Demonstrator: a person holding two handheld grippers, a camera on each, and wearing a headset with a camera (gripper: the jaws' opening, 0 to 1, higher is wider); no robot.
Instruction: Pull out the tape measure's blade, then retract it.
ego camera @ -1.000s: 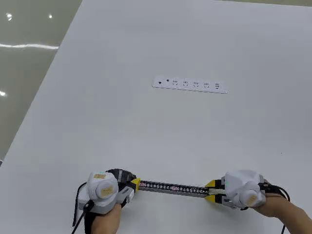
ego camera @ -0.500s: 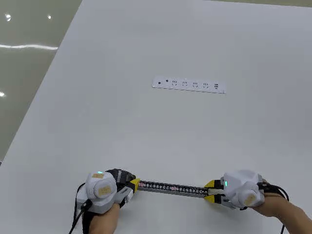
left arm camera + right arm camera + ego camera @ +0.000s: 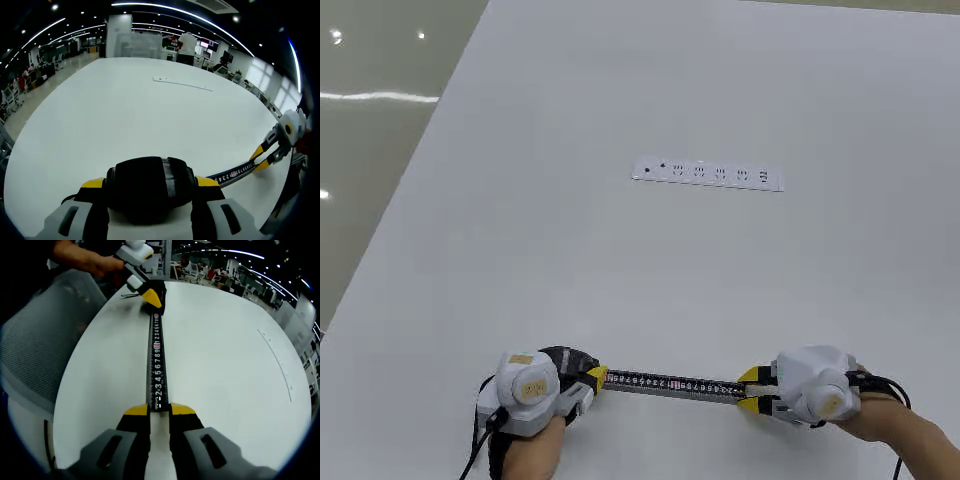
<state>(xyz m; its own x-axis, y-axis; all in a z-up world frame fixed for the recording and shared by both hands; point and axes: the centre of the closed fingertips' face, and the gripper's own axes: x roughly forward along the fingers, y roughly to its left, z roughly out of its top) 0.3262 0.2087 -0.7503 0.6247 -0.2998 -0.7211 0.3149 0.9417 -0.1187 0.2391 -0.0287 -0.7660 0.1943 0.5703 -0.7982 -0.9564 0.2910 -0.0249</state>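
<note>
The black tape measure case sits near the table's front edge, with my left gripper shut around it. Its dark numbered blade runs out to the right, just above the tabletop. My right gripper is shut on the blade's free end. In the right gripper view the case and the left gripper lie at the blade's far end. In the left gripper view the right gripper shows at the right edge.
A white power strip lies flat at mid-table, well beyond the tape. The white table drops off along its left edge to a glossy floor. A grey mesh chair stands at the table's near side.
The blade has lengthened slightly as the two grippers drew a little further apart. The power strip has not moved.
</note>
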